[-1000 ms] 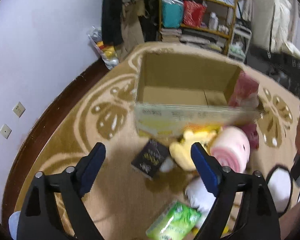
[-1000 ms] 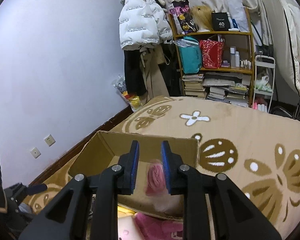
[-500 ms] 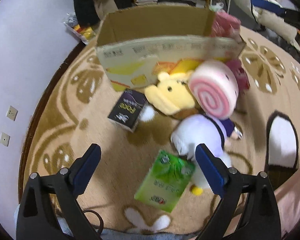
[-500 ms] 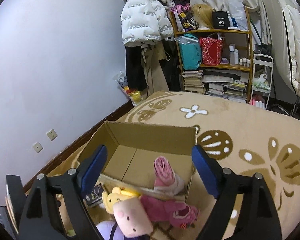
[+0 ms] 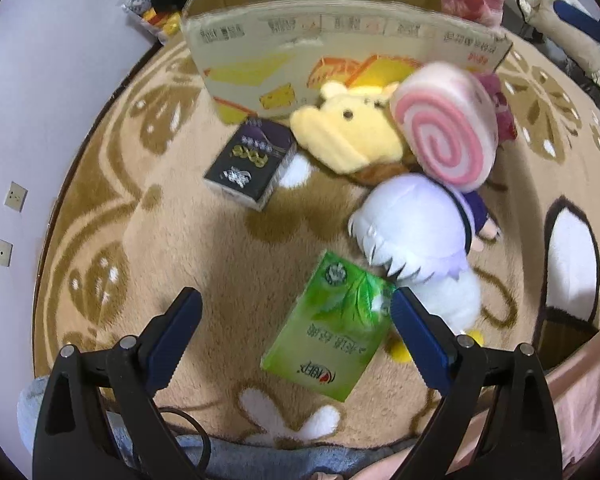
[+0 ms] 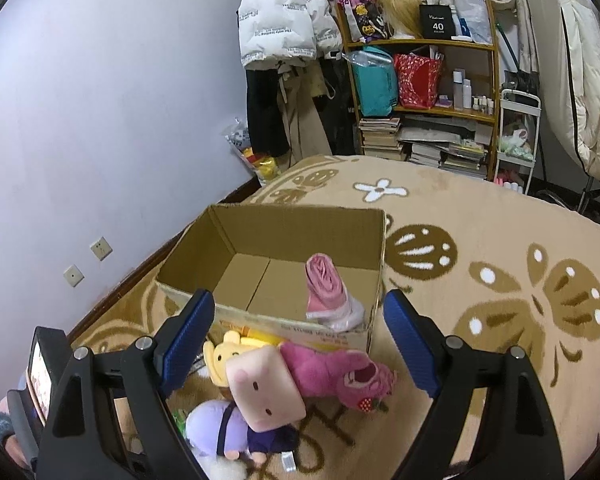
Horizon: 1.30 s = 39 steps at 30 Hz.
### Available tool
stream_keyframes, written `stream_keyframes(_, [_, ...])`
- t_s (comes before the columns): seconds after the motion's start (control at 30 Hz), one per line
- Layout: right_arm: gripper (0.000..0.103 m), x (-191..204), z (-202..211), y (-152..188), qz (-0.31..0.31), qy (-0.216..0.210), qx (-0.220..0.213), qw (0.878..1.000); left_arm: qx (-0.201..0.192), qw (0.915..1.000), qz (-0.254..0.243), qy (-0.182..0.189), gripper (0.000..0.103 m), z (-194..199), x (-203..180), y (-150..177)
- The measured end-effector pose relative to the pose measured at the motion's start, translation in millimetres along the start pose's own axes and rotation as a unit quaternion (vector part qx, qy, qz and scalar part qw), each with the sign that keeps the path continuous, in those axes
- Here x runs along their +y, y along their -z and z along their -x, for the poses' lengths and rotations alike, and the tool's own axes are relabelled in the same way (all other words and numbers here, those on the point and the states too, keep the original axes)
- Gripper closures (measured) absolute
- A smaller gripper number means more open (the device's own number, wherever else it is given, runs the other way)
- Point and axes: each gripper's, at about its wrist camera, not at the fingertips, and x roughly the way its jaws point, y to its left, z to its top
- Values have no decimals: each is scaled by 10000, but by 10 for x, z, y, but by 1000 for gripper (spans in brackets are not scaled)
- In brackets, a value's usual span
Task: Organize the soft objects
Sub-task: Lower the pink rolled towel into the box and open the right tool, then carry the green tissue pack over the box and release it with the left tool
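Observation:
An open cardboard box (image 6: pixel 236 236) (image 5: pixel 340 32) stands on the carpet, and a pink rolled cloth (image 6: pixel 326 294) leans in its right corner. In front of it lie a yellow bear plush (image 5: pixel 348 136) (image 6: pixel 224 356), a pink swirl-roll plush (image 5: pixel 446 126) (image 6: pixel 266 390), a magenta bear plush (image 6: pixel 340 372) and a purple doll plush (image 5: pixel 416 232) (image 6: pixel 216 428). A green tissue pack (image 5: pixel 332 324) lies between the fingers of my left gripper (image 5: pixel 296 334), which points steeply down and is open above it. My right gripper (image 6: pixel 298 340) is open and empty, above the plush pile.
A dark tissue box (image 5: pixel 250 164) lies left of the yellow bear. Lilac wall with sockets (image 6: pixel 100 248) runs along the left. A shelf (image 6: pixel 420 92) with books and bags and hanging coats (image 6: pixel 280 20) stand at the back. A person's leg (image 5: pixel 580 408) shows at lower right.
The right gripper opened wide and let the pink cloth drop into the box. The left gripper tilted down and sank toward the green tissue pack.

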Motion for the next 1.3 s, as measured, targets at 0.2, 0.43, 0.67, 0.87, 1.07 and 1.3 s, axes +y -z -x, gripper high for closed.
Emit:
stream_keyframes(0.2, [12,21,-1,63,21,-6,91,10000,398,9983,-435,-37,14,-176,-169,59])
stream_keyframes(0.43, [12,43,-13,120,12,-32,144,9999,623,9959,-578,309,72,-250,-249,94])
stream_keyframes(0.67, [12,5,-46,134,-62,-53,203,9998,-60,9995,-295,19,76,98,-132,68])
stream_keyframes(0.87, [12,-17,-51,98,-96,-87,122,9998,-923,9952,-292,-165,76,481,-97,-88])
stream_keyframes(1.07, [12,-45,-86,63,-170,-87,87,9998,-1567,9873,-212,-135,76,742,10,-499])
stream_keyframes(1.3, [12,-46,-166,71,-89,-15,210,9997,-1981,9800,51,-180,76,826,196,-936])
